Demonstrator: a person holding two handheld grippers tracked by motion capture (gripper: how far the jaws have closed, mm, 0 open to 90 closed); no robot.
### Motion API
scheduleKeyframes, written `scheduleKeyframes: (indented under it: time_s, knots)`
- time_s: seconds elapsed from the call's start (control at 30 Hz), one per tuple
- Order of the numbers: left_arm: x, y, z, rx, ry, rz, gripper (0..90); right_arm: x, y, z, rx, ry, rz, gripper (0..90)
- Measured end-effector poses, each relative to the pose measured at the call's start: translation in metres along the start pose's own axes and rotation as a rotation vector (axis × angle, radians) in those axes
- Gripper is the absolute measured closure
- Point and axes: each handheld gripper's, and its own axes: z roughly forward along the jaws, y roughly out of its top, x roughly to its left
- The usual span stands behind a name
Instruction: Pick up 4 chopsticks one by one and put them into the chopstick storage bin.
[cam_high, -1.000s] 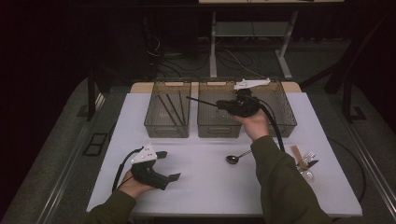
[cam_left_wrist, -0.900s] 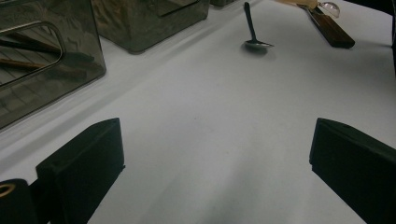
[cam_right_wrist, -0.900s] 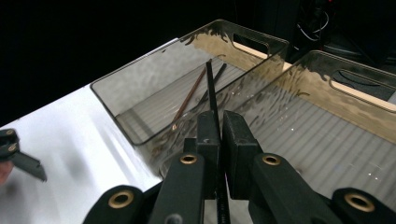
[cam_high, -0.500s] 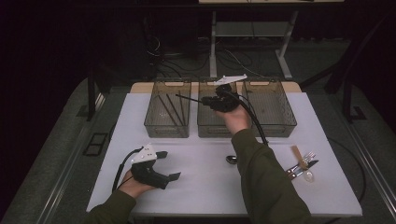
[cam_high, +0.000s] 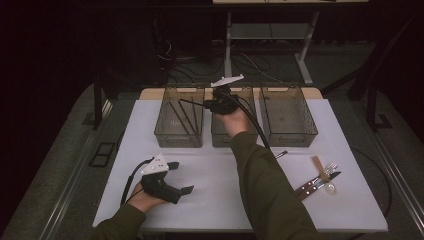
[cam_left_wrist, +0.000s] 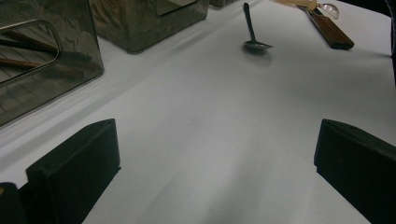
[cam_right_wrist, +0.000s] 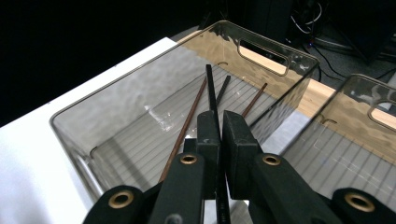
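Observation:
My right gripper (cam_high: 214, 104) hangs over the gap between the left bin (cam_high: 165, 131) and the middle bin (cam_high: 220, 136). It is shut on a thin black chopstick (cam_high: 192, 102) that points left over the left bin. In the right gripper view the jaws (cam_right_wrist: 221, 117) pinch that chopstick (cam_right_wrist: 211, 91) above the clear bin (cam_right_wrist: 116, 88), where three chopsticks (cam_right_wrist: 186, 125) lie on the ribbed floor. My left gripper (cam_high: 182, 177) rests on the white table near its front left, open and empty; in its own view the gripper (cam_left_wrist: 215, 154) has bare table between its jaws.
A third clear bin (cam_high: 295, 135) stands at the back right. A dark spoon (cam_left_wrist: 254, 44) lies mid-table, its handle (cam_high: 280, 154) showing past the right sleeve. A fork, a knife and other cutlery (cam_high: 320, 179) lie at the front right. The table edge (cam_high: 240, 231) runs along the front.
My right hand has carried the chopstick leftward, from over the middle and right bins to the left bin's edge. The left gripper has stayed where it was.

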Motion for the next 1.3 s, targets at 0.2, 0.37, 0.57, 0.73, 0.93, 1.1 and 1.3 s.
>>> scheduleKeyframes:
  time_s: [0.2, 0.37, 0.57, 0.73, 0.93, 1.1, 1.3]
  knots:
    - [-0.001, 0.000, 0.000, 0.001, -0.001, 0.001, 0.0, 0.007, 0.008, 0.022, 0.030, -0.023, -0.015, 85.4]
    - [0.000, 0.000, 0.000, 0.005, -0.002, 0.001, 0.0, 0.013, 0.012, 0.041, 0.056, -0.024, -0.013, 85.4]
    - [0.000, 0.000, -0.001, 0.000, -0.001, 0.005, 0.0, 0.020, 0.015, 0.061, 0.086, -0.028, -0.011, 85.3]
    - [0.000, 0.000, -0.001, -0.007, -0.001, 0.000, 0.0, 0.024, 0.018, 0.074, 0.112, -0.053, -0.016, 85.4]
    - [0.001, 0.000, -0.001, -0.008, -0.005, -0.001, 0.0, 0.028, 0.022, 0.088, 0.135, -0.064, -0.010, 85.4]
    - [0.003, 0.001, -0.003, -0.019, -0.006, -0.004, 0.0, 0.031, 0.024, 0.093, 0.126, -0.077, -0.009, 71.8]
    - [0.003, 0.001, -0.003, -0.019, -0.005, -0.005, 0.0, 0.028, 0.028, 0.085, 0.121, -0.024, 0.024, 54.8]
